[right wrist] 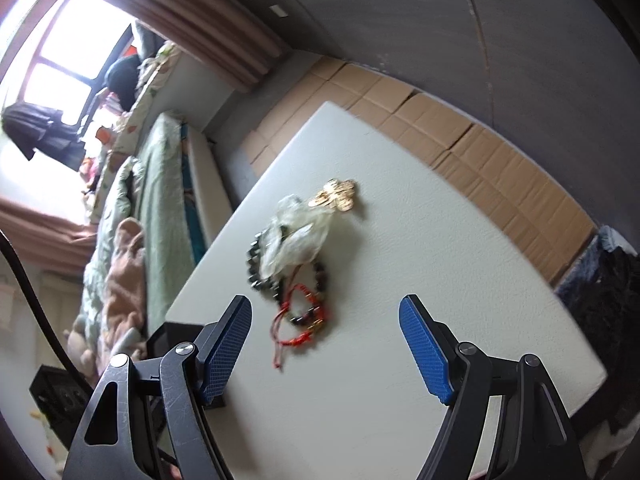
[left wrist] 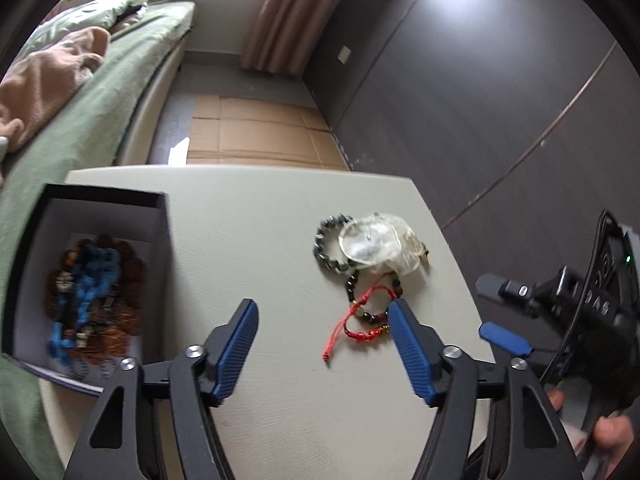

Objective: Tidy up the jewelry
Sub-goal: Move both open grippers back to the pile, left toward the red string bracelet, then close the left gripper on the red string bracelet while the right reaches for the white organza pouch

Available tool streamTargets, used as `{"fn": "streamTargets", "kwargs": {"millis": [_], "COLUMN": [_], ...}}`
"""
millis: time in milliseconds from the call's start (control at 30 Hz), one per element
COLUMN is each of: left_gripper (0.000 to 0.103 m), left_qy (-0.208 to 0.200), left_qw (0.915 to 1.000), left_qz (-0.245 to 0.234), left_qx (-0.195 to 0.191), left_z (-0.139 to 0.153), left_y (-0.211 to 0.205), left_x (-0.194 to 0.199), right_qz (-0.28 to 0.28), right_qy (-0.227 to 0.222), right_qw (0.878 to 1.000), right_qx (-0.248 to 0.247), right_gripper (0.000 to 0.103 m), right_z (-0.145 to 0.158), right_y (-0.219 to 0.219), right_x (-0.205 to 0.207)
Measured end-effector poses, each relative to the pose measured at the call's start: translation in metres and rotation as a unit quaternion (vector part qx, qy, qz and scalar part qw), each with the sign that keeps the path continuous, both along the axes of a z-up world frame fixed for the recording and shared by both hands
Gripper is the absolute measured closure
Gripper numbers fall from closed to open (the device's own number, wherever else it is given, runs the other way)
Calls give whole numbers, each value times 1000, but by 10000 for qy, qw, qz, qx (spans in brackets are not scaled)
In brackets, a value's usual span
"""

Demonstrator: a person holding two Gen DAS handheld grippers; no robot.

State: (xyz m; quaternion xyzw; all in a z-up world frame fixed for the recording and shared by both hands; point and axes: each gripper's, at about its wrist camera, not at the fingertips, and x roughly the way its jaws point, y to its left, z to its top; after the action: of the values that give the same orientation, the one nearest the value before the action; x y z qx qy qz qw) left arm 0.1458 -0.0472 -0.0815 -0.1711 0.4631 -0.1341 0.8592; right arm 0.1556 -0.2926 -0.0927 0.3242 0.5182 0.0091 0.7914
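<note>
Left claw (left wrist: 322, 308) wide open, holding nothing, hovering over near part of bench (left wrist: 248, 216). Right claw (right wrist: 325, 308) also wide open and empty, seen at right edge in left view.

Loose jewelry heaped right of centre on bench: red cord bracelet (left wrist: 354, 322) nearest, dark bead bracelet (left wrist: 370, 300) overlapping it, green bead bracelet (left wrist: 330, 250) further back, clear plastic bag (left wrist: 378, 246) lying on top of the far ones. Gold piece (right wrist: 336, 195) at far end of heap, clear only in right view. Open box (left wrist: 92, 280) at left, already holding blue cord and brown beads, hanging past left bench edge toward bed (left wrist: 100, 120).

Risks, judged from layout:
- Pieces tangled and overlapping. Pinching red cord likely drags dark beads along, or drops them mid-carry.
- Loose red tail trailing toward near side. Could snag on a finger or on box wall at release.
- Bag covers part of green beads; grabbing through it means slippery grip, and bag goes into box with jewelry.
- Thin cord flat on bench: fingertips may close above it and miss, or scrape surface.
- Box overhanging the edge. Bump from a claw during drop could tip it off.
- Both claws aimed at same heap; collision possible if both go in together.
- Slight blur in both views, exact overlaps uncertain.
</note>
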Motion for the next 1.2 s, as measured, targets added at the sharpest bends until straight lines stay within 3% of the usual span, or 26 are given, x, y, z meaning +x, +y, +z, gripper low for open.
{"fn": "streamTargets", "kwargs": {"millis": [233, 467, 567, 667, 700, 967, 1200], "left_gripper": [44, 54, 68, 95, 98, 102, 102], "left_qy": [13, 221, 242, 273, 286, -92, -351], "left_qw": [9995, 9983, 9973, 9961, 9962, 9987, 9993], "left_qz": [-226, -407, -472, -582, -553, -322, -8], "left_qx": [216, 353, 512, 612, 607, 378, 125], "left_z": [-13, -33, -38, -40, -41, -14, 6], "left_y": [-26, -44, -50, -51, -49, -28, 0], "left_x": [10, 20, 22, 23, 23, 24, 28], "right_qz": [-332, -203, -127, -10, 14, 106, 242], "right_qy": [19, -50, -80, -74, -60, -84, -126], "right_qw": [9994, 9962, 9974, 9977, 9977, 9982, 9988], "right_qx": [113, 843, 699, 680, 680, 592, 395], "right_gripper": [26, 26, 26, 26, 26, 28, 35], "right_z": [-1, -7, -4, -5, -6, -11, -14], "right_y": [-24, -31, -26, -20, -18, -9, 7], "right_x": [6, 15, 19, 23, 25, 37, 48]}}
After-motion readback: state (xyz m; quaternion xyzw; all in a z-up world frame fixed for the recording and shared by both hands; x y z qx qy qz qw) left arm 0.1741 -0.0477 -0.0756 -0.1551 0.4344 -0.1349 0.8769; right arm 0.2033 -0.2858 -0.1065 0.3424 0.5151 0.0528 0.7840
